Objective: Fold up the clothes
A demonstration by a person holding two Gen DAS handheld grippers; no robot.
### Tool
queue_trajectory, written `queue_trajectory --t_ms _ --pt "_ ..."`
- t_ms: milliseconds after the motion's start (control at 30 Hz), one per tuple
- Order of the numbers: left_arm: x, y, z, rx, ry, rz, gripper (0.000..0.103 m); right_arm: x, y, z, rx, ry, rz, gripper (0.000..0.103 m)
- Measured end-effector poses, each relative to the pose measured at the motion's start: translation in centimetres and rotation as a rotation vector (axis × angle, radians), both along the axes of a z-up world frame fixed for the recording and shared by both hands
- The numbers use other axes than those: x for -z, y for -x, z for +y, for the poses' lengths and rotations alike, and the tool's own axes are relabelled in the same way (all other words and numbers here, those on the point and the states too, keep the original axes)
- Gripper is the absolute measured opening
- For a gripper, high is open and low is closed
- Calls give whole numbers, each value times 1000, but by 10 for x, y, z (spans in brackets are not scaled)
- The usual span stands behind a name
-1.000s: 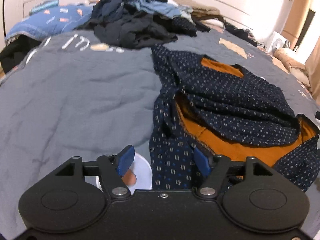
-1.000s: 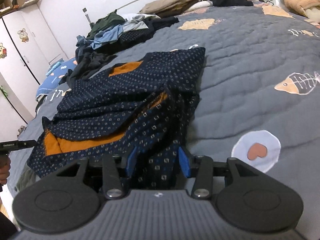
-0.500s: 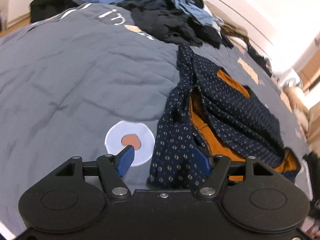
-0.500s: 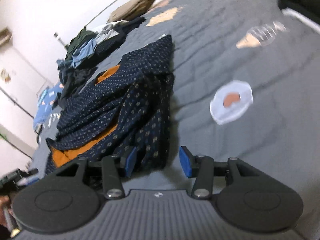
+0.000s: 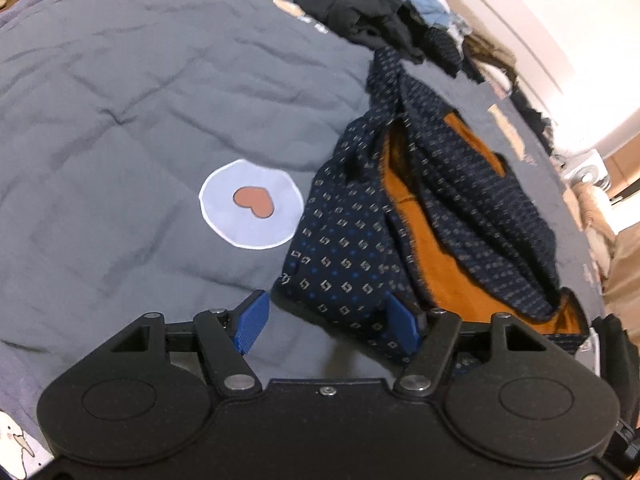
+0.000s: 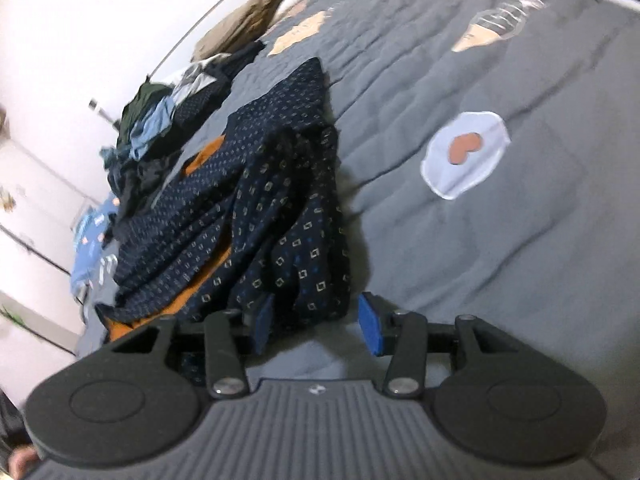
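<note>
Navy patterned cloth with an orange lining, the garment [image 5: 420, 216] lies crumpled on my grey quilt [image 5: 120, 120]. My left gripper [image 5: 326, 322] stands open, a corner of cloth between the pads. My right gripper [image 6: 316, 322] is closing around another edge, not yet pinching.

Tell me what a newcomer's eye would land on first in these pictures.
First, the navy patterned garment with its orange lining, bunched on the grey bedspread right in front of both tools. Next, the pale round patch with a heart, beside the garment's near corner. Behind it, a pile of dark clothes lies near the wall.
</note>
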State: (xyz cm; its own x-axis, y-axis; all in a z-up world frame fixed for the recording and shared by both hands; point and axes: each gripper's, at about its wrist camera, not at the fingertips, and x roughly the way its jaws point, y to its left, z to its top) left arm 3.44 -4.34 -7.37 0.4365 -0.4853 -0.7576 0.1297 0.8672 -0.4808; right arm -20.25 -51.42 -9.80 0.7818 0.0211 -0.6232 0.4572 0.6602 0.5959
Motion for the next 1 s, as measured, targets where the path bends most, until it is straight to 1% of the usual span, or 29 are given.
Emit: queue_trajectory --t_ms 33,67,167,267,333,400,433,567,667,700,733,867,933,967,1000 --pt "1 -1 -1 2 -3 0 65 0 -3 3 -11 25 -3 24" --pt "2 -1 -2 5 -6 0 65 0 -5 6 -20 50 -6 10" --pt "5 -3 -5 12 -16 0 65 -7 -3 8 -31 124 -17 9" --pt "7 -5 -7 9 -18 8 65 -22 5 8 -39 210 -60 8" --pt "7 -5 -8 10 -24 5 65 -35 11 11 -48 314 -82 7" --pt "7 -5 -9 14 -31 3 65 -47 14 16 -73 422 -82 7" --pt "7 -5 -10 16 -35 1 65 -51 14 18 -88 477 -72 7" --pt "7 -5 -8 18 -33 4 65 -45 5 21 -169 671 66 6" --pt "8 -6 -8 16 -32 7 65 -31 -6 18 -209 653 152 6" --pt "8 -6 -8 17 -33 6 65 -30 -7 19 -214 686 166 6" --pt "7 -6 -8 16 -30 6 65 -31 -7 18 -200 692 167 6" --pt "8 -8 -5 9 -13 12 64 -44 4 8 -111 649 106 6" --pt "8 -8 -5 12 -16 13 64 -44 10 5 -100 614 91 6" --pt "8 -8 -7 18 -22 11 64 -40 9 4 -107 603 110 6" --pt "8 -9 -8 25 -28 10 64 -35 7 4 -108 616 136 6"
